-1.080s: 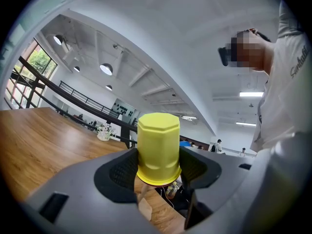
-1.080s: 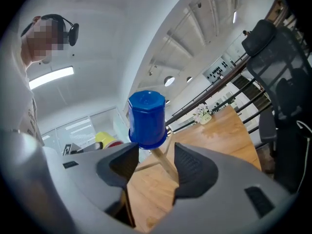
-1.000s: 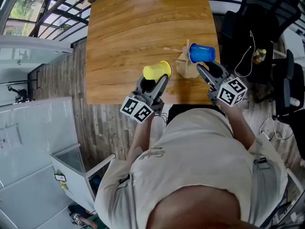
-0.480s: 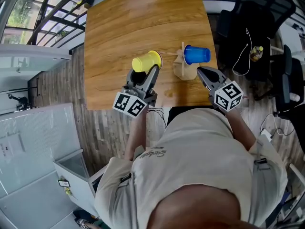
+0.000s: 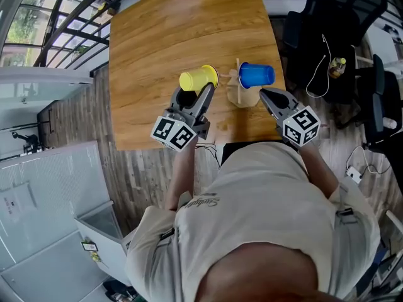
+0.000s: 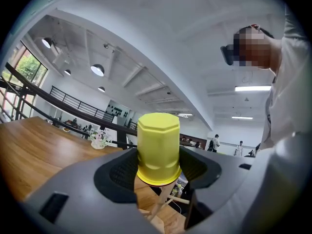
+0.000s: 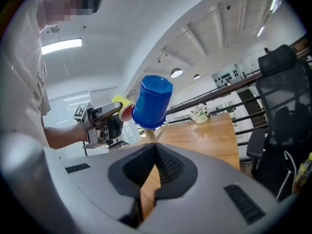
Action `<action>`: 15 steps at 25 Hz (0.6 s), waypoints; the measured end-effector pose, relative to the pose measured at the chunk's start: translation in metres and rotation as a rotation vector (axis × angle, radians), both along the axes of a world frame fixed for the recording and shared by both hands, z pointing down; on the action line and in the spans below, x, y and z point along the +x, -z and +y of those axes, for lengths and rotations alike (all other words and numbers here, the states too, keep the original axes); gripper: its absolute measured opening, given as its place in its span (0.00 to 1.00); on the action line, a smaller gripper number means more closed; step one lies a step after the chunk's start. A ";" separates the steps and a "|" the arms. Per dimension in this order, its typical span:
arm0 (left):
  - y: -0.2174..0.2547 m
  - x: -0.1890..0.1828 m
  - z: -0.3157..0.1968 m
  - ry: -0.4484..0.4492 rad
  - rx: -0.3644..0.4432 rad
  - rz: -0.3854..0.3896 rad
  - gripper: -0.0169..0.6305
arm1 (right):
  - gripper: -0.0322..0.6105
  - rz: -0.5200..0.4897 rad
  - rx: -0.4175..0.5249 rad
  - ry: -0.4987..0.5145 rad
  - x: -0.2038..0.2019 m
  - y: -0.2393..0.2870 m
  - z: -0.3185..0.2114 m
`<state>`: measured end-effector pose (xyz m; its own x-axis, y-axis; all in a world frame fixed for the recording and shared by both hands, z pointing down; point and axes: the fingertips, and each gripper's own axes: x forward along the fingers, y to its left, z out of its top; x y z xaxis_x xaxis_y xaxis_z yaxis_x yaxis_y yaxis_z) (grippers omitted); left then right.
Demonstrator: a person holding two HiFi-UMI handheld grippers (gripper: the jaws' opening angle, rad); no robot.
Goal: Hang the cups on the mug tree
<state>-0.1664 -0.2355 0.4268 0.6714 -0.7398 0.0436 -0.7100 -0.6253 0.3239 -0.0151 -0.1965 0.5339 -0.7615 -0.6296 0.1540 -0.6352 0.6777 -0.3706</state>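
Nearest, on the right: right gripper (image 5: 267, 95), fingers pressed fully together with nothing between them. Stood well apart 1 second ago, close up against the blue cup (image 5: 257, 75); shut since then, and now just short of the cup without touching it. Means 1 cup let go and hung: rests by itself over a peg (image 7: 149, 131) of the mug tree (image 5: 238, 94), with no fingers on it.

On the left: left gripper (image 5: 203, 92), fingers closed on the yellow cup (image 5: 197, 78), kept apart only by the cup's own width and pinching it low, near the rim. Same hold as 1 second ago. Carried in the air above the counter (image 5: 164, 36), just beside the mug tree on its left side, not yet on any peg. So 1 of 2 cups done, and the 2nd waiting for its approach.

Direction of the yellow cup: long axis slanted, closed base up and toward the left, mouth down and toward the right, facing the pegs of the tree. Hard to judge from these views how steep this slant really is. Suits a slide onto a free peg, mouth first.

Farther, direction of the blue cup: long axis leaning along its peg, mouth down and inward to the trunk, closed base up and outward to the right.
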 end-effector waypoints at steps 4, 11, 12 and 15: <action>-0.005 0.006 -0.002 -0.018 -0.021 0.017 0.44 | 0.04 -0.006 -0.010 -0.001 0.000 -0.002 -0.001; -0.013 0.018 -0.003 -0.047 -0.051 0.049 0.44 | 0.04 -0.022 -0.012 0.000 0.000 -0.002 0.002; -0.014 0.019 -0.003 -0.050 -0.058 0.056 0.44 | 0.04 -0.024 -0.008 0.000 -0.001 -0.001 0.002; -0.017 0.022 -0.003 -0.066 -0.083 0.078 0.44 | 0.04 -0.023 0.009 -0.002 -0.002 0.002 0.002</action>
